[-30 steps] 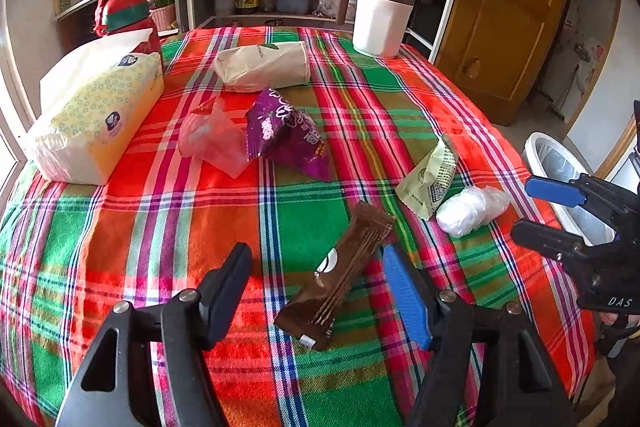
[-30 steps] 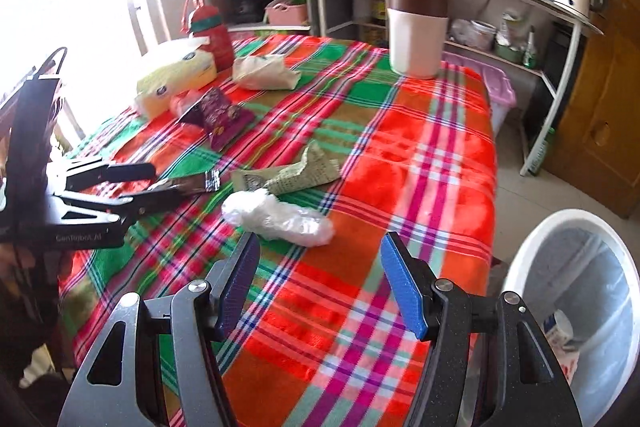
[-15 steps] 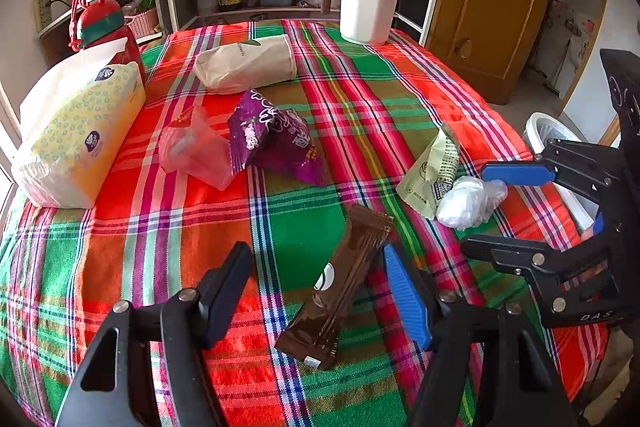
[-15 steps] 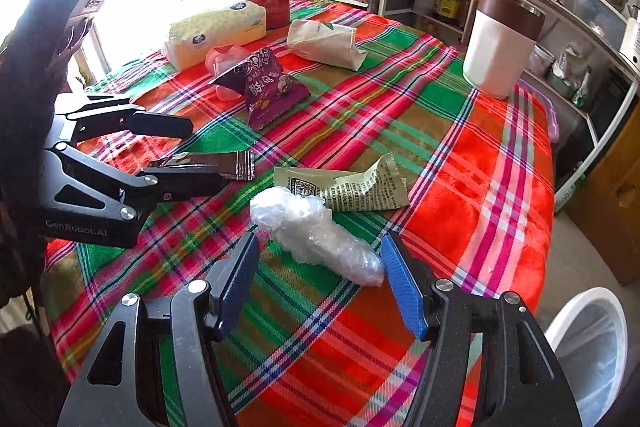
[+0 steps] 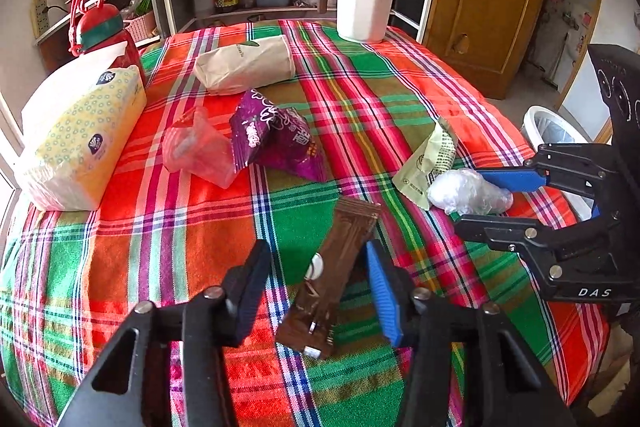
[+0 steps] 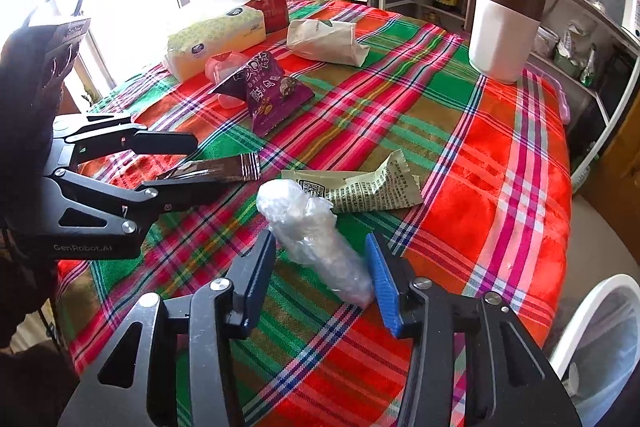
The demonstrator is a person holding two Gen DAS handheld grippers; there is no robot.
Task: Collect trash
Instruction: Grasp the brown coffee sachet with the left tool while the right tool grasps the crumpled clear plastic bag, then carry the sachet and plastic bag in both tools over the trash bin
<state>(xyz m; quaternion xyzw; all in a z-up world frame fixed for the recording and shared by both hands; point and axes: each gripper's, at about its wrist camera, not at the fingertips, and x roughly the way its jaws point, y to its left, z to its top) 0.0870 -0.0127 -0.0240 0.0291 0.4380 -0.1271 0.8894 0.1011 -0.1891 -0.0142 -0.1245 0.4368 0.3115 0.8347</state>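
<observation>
From my left wrist view, my left tongs (image 5: 316, 291) stand apart at lower centre, one finger on each side of the brown wrapper (image 5: 328, 279), which lies flat on the cloth (image 5: 120, 267). My right tongs (image 5: 492, 199) show at the right edge, also apart, straddling the clear plastic wad (image 5: 468, 191). Beside the wad lies the green packet (image 5: 428, 163); the purple bag (image 5: 276, 139) and pink bag (image 5: 196, 149) sit mid-frame, touching. The risk here, I think: the wrapper is thin and flat, so my fingers may slide over it or pinch the cloth instead. The bin (image 5: 552, 131) peeks in at the right edge, lined; its contents are hidden from this side.

From my right wrist view, my right tongs (image 6: 320, 283) are open at lower centre with the wad (image 6: 316, 239) between the fingers, not yet squeezed. The wad looks soft and slippery; a shallow grip could let it squirt out, or catch the green packet (image 6: 360, 183) touching its far end. My left tongs (image 6: 172, 167) at the left flank the wrapper (image 6: 224, 169). The bin (image 6: 592, 343) sits lower right, with something small and pale at the bottom. The jug (image 6: 506, 31), upper right, shows nothing of its inside.
</observation>
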